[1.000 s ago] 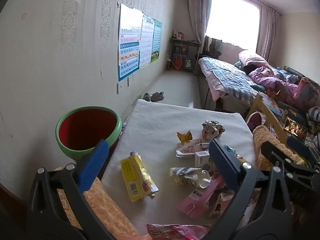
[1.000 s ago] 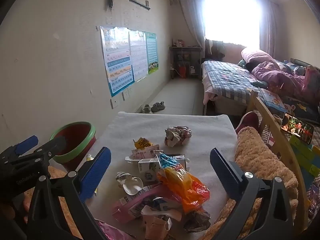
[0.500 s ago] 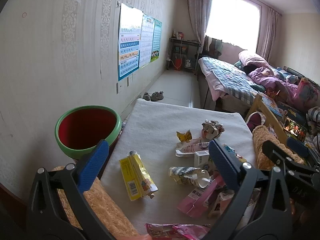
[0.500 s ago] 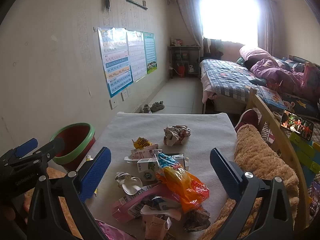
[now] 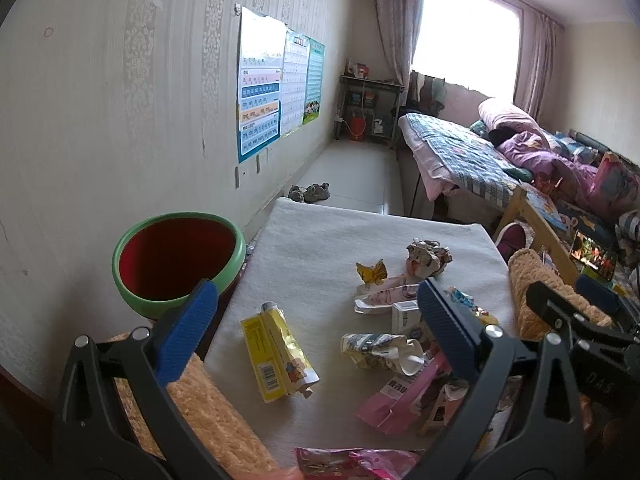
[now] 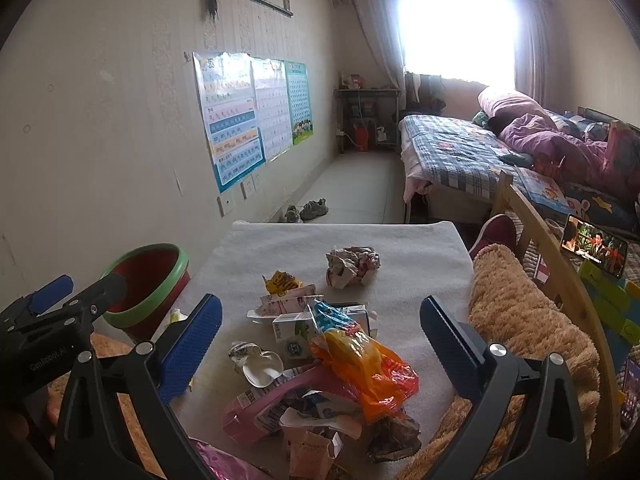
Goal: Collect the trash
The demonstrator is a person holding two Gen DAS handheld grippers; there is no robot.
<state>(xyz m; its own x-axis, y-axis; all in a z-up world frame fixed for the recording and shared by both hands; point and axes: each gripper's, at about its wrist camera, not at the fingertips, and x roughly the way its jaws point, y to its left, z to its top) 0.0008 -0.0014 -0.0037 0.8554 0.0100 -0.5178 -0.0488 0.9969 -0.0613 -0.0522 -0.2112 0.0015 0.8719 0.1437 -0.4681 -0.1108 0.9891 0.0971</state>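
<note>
Both grippers: left gripper [image 5: 316,320] and right gripper [image 6: 320,330] spread wide, holding nothing, above the near tabletop [image 5: 320,240] edge.
Between left fingers: yellow carton [image 5: 278,354], flattened, lying apart from the rest.
Between right fingers: orange wrapper [image 6: 366,364] atop a heap of cartons.
Farther back: crumpled paper ball [image 6: 352,266], alone.
Bin [image 5: 178,258]: red inside, green-rimmed, beside the tabletop's left edge.

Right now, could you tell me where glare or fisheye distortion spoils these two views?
In the right wrist view the window is blown out white and washes over the curtains; in the left wrist view the same window is bright but its frame stays readable. Both views bend the walls and darken at the corners. The trash on the table is evenly lit and sharp in both.
</note>
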